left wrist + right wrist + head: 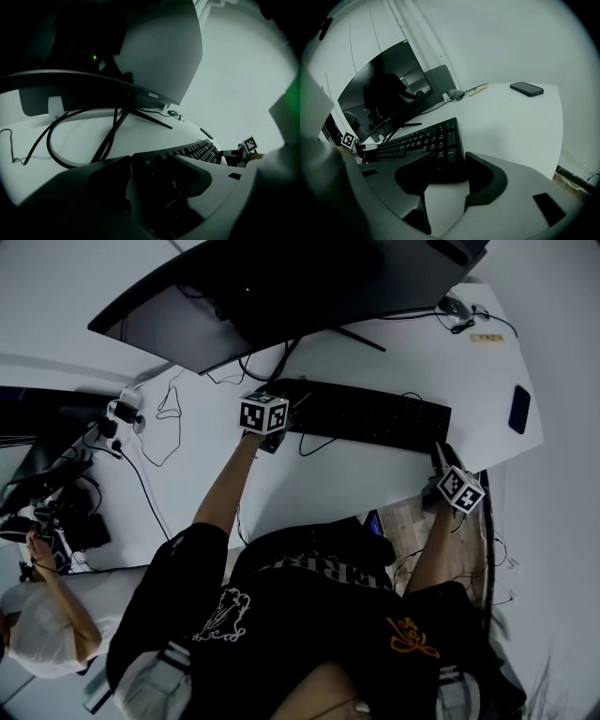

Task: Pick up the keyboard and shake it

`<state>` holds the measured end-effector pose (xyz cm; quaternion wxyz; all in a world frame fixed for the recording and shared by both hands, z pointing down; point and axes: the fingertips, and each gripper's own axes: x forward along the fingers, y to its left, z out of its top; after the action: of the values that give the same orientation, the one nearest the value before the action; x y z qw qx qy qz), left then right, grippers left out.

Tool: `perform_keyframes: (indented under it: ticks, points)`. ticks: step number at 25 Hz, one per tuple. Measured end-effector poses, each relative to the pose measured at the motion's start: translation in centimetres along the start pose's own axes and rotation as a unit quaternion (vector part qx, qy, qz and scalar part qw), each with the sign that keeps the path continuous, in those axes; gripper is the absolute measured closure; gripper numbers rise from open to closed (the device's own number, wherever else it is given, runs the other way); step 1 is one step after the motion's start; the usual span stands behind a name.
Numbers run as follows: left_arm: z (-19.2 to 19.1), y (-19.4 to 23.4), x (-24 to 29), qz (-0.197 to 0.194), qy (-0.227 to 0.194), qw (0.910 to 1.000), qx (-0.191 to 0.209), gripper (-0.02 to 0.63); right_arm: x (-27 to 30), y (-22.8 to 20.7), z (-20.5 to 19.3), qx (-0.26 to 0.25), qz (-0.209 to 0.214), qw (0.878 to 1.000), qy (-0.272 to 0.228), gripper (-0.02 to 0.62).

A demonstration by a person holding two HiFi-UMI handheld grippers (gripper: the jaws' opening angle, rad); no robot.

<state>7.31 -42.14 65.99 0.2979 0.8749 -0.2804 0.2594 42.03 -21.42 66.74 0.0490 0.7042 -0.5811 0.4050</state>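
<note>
A black keyboard (370, 415) lies flat on the white desk (309, 484), in front of the monitor. My left gripper (278, 435) is at its left end. In the left gripper view the Esc corner of the keyboard (197, 152) sits between the spread jaws of the left gripper (157, 180), and I see no pad pressing on it. My right gripper (439, 456) is at the right end. In the right gripper view the near right corner of the keyboard (426, 138) reaches into the gap of the right gripper (445, 176), with bare desk showing between the jaws.
A curved dark monitor (281, 287) on a splayed stand rises behind the keyboard, with cables (169, 413) trailing left. A phone (519, 409) lies at the desk's right edge and a mouse (457, 307) at the far right. Another person (37, 634) is at lower left.
</note>
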Motion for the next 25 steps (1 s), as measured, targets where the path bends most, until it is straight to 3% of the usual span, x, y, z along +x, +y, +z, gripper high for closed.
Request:
perform_keyframes:
  ticks: [5,9,19,25]
  points:
    - [0.5,-0.3,-1.0,0.009,0.005,0.9988,0.048,0.336,-0.4,0.3,-0.2,0.005,-0.013,1.000,-0.003,0.393]
    - [0.9,-1.9,-3.1,-0.003,-0.016,0.9975,0.068,0.336,-1.9,1.9,0.6,-0.019,-0.004,1.000,-0.012,0.394]
    - [1.0,-9.1,-12.0,-0.057,-0.104,0.9870,0.109,0.368,-7.7,15.5,0.6,-0.077,0.110,0.990,-0.051,0.405]
    - [-1.1,-13.7,-18.6,-0.080,-0.140,0.9758,0.148,0.405,-11.8,23.3,-3.2,-0.102,0.172,0.979,-0.049,0.449]
